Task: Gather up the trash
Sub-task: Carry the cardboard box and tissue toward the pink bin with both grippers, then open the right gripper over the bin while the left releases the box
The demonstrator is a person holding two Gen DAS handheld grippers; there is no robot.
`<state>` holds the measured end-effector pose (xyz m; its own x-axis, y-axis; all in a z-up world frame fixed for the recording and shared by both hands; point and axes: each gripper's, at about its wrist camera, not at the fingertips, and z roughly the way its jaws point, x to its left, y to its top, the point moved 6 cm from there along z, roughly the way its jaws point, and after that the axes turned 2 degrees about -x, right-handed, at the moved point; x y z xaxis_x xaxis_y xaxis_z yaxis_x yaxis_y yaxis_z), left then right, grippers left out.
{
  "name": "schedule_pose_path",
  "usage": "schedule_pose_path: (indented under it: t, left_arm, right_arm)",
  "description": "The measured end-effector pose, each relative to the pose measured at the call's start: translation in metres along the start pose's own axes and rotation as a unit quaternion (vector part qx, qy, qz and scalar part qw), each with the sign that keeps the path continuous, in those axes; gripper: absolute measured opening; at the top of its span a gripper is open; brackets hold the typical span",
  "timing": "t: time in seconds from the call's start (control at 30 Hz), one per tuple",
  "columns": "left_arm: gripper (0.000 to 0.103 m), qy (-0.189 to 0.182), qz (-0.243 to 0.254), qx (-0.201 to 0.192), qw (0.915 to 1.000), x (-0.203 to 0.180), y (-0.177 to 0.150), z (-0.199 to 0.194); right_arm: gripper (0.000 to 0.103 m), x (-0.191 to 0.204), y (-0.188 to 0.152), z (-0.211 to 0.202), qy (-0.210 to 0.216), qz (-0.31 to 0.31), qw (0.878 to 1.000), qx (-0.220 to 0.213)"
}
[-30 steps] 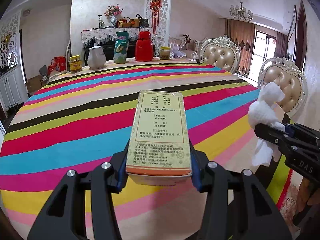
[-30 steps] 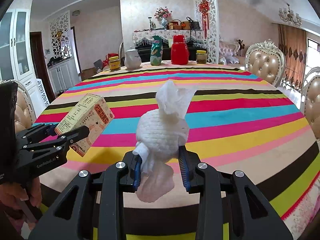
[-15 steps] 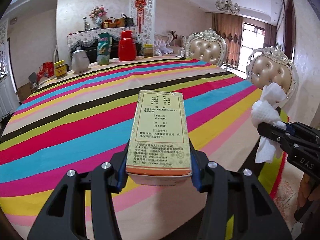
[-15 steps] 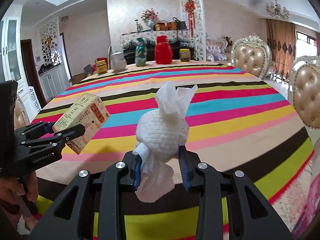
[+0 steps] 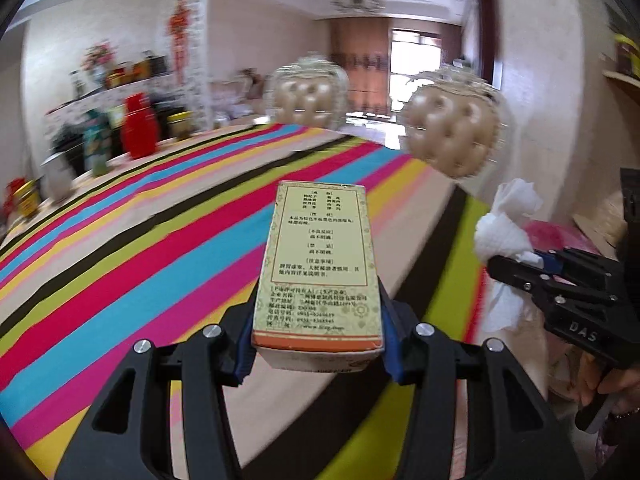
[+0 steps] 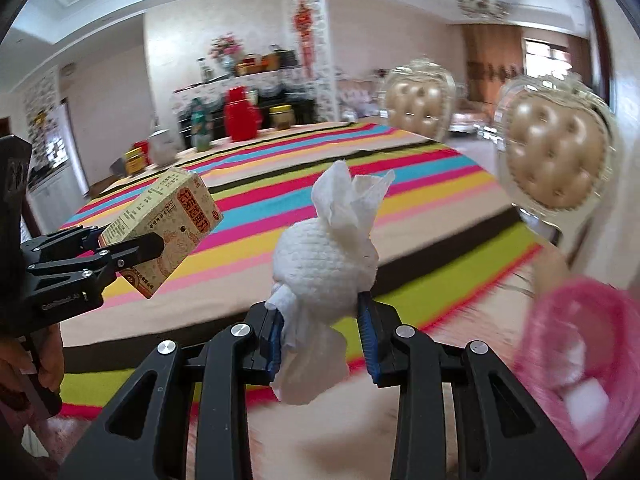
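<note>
- We see the surface (image 5: 120,248) under a striped cloth of pink, blue, yellow, green and black bands; both claws hang over its near edge, and neither piece of trash rests on it.
- At the lower right of the right wrist view sits a pink, blurred shape (image 6: 580,356); we take it for a waste basket, though the blur leaves us unsure, and it would explain why both loads are carried off the surface edge.
- Our left claw (image 5: 318,344) is pinching the carton box (image 5: 320,264) by its two long sides near the orange end, so the box juts forward and stays level for carrying.
- The box's printed panel faces up: framed Chinese text in dark ink, too small for us to read; its side face shows large red characters in the right wrist view.
- Our right claw (image 6: 322,340) is pinching the crumpled white tissue (image 6: 328,256) around its middle, with loose ends above and below the pads.
- That claw's body reads "DAS" in the left wrist view.
</note>
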<state>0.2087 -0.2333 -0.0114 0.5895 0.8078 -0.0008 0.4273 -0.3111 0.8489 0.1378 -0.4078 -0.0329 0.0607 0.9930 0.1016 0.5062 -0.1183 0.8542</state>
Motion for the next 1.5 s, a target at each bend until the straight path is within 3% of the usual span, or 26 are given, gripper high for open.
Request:
schedule_pose_path:
  t: [0.23, 0.5, 0.87, 0.9, 0.93, 0.97, 1.0, 1.27, 1.33, 1.5]
  left_arm:
    - [0.048, -0.095, 0.071, -0.007, 0.9929, -0.102, 0.016, 0.028]
    - [0.048, -0.202, 0.115, -0.007, 0.9726, -0.22, 0.034, 0.06]
    - [0.049, -0.275, 0.146, 0.011, 0.9501, -0.308, 0.045, 0.094]
    - [0.05, -0.28, 0.145, 0.013, 0.9489, -0.312, 0.046, 0.097]
    - [0.051, -0.285, 0.14, 0.017, 0.948, -0.315, 0.047, 0.101]
    - [0.055, -0.289, 0.137, 0.018, 0.9473, -0.317, 0.05, 0.104]
    - [0.067, -0.291, 0.135, 0.014, 0.947, -0.319, 0.051, 0.106]
    - [0.087, -0.246, 0.11, -0.02, 0.9626, -0.28, 0.06, 0.096]
    - [0.097, -0.228, 0.107, -0.024, 0.9674, -0.264, 0.059, 0.088]
    - [0.098, -0.194, 0.104, -0.037, 0.9748, -0.235, 0.054, 0.06]
  right_arm:
    - [0.032, -0.085, -0.021, -0.046, -0.086, 0.054, 0.995, -0.01]
    - [0.034, -0.181, -0.049, -0.086, -0.177, 0.113, 0.978, -0.006]
    - [0.039, -0.232, -0.065, -0.089, -0.196, 0.132, 0.972, -0.004]
    - [0.046, -0.236, -0.066, -0.087, -0.194, 0.132, 0.972, -0.003]
    - [0.064, -0.239, -0.069, -0.085, -0.192, 0.133, 0.972, -0.002]
    - [0.071, -0.242, -0.072, -0.086, -0.191, 0.133, 0.973, -0.003]
    - [0.074, -0.243, -0.073, -0.086, -0.189, 0.135, 0.973, -0.008]
    - [0.074, -0.252, -0.081, -0.106, -0.215, 0.15, 0.965, -0.014]
    - [0.079, -0.249, -0.079, -0.116, -0.223, 0.152, 0.963, -0.019]
    - [0.085, -0.228, -0.074, -0.144, -0.252, 0.141, 0.957, -0.026]
